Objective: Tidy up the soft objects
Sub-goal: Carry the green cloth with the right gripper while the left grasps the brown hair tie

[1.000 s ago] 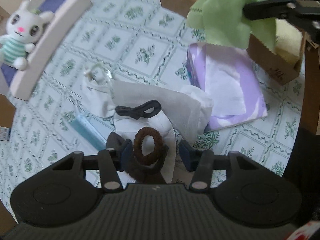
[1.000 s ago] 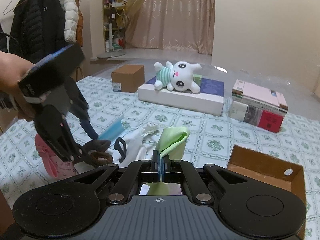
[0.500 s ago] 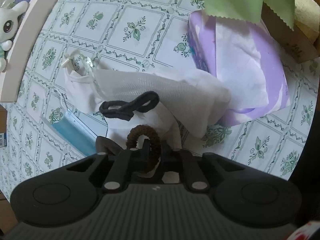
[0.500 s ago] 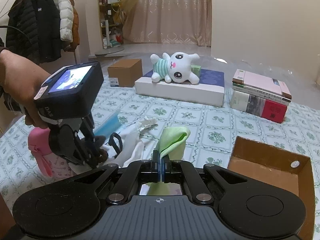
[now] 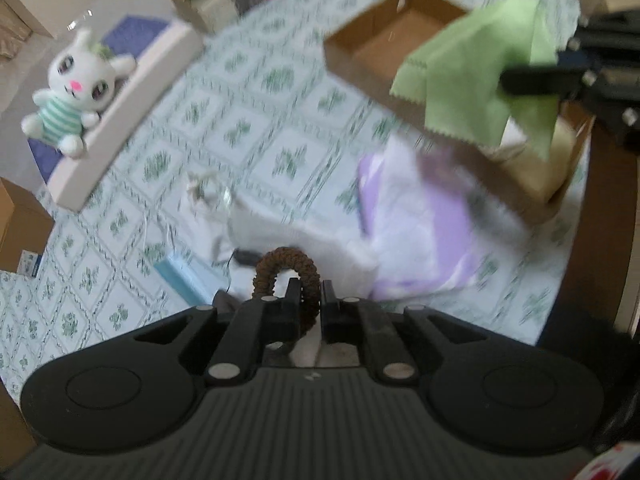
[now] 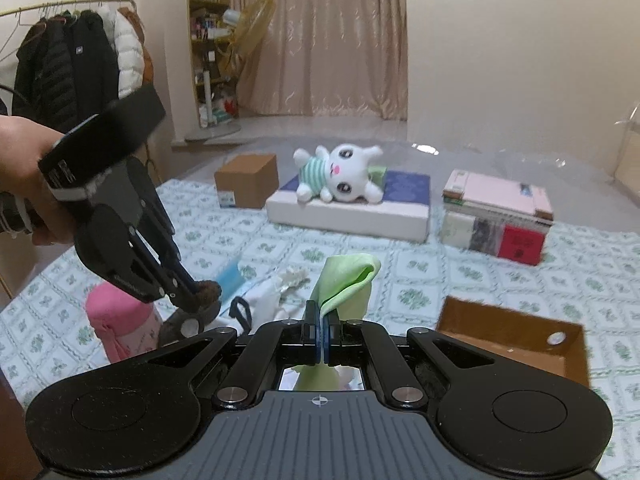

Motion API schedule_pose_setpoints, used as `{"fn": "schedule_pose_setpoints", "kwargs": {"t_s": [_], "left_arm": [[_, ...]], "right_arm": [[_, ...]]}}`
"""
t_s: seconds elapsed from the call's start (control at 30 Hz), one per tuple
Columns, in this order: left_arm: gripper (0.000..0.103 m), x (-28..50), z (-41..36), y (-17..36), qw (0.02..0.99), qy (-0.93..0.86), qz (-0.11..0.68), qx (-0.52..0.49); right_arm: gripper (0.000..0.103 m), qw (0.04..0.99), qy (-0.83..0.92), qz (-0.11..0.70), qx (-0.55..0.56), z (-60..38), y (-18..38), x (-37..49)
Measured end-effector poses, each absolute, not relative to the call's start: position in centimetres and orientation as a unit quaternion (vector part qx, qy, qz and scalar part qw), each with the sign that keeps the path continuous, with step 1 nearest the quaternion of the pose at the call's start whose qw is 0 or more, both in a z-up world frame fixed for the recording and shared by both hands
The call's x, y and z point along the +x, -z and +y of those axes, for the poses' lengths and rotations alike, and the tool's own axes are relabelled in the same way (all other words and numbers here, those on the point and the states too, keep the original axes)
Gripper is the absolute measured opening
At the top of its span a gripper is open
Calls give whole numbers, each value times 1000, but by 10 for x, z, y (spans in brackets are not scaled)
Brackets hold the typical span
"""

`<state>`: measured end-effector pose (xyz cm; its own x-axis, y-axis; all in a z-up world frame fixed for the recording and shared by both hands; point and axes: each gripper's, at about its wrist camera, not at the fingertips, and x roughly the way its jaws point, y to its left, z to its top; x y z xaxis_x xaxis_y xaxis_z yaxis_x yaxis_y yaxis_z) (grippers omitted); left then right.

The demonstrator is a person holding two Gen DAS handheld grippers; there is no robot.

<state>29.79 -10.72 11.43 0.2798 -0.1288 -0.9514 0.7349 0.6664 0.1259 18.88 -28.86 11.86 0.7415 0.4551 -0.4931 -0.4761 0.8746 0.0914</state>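
Note:
My left gripper [image 5: 309, 285] is shut on a brown hair scrunchie [image 5: 286, 268] and holds it above the pile of soft things; it also shows in the right wrist view [image 6: 196, 296]. My right gripper [image 6: 322, 312] is shut on a light green cloth [image 6: 346, 284], held in the air; the cloth shows in the left wrist view [image 5: 480, 80] over the open cardboard box [image 5: 384, 40]. White cloths [image 5: 296, 236], a black hair tie [image 6: 240, 312], a blue face mask [image 5: 184, 280] and a purple tissue pack [image 5: 424, 232] lie on the patterned sheet.
A white plush bunny [image 6: 340, 172] lies on a flat white box [image 6: 352, 208]. Stacked books [image 6: 496, 216] stand at the right, a small closed carton [image 6: 248, 180] at the left. A pink item [image 6: 120, 320] lies near the left gripper. The open cardboard box [image 6: 516, 340] is at right.
My left gripper closed on the brown scrunchie and lifted it off the white cloth. My right gripper still holds the green cloth, shifted slightly toward the open box.

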Motion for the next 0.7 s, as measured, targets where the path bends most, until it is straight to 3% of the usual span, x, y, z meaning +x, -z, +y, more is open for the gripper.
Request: {"fn": "schedule_pose_setpoints", "kwargs": {"t_s": [0.3, 0.7], "left_arm": [[8, 263, -181, -142, 780, 339, 472, 232], [8, 283, -289, -91, 779, 388, 462, 170]], "right_arm": [[1, 945, -181, 271, -23, -357, -142, 164], [1, 931, -123, 339, -60, -423, -100, 191]]}}
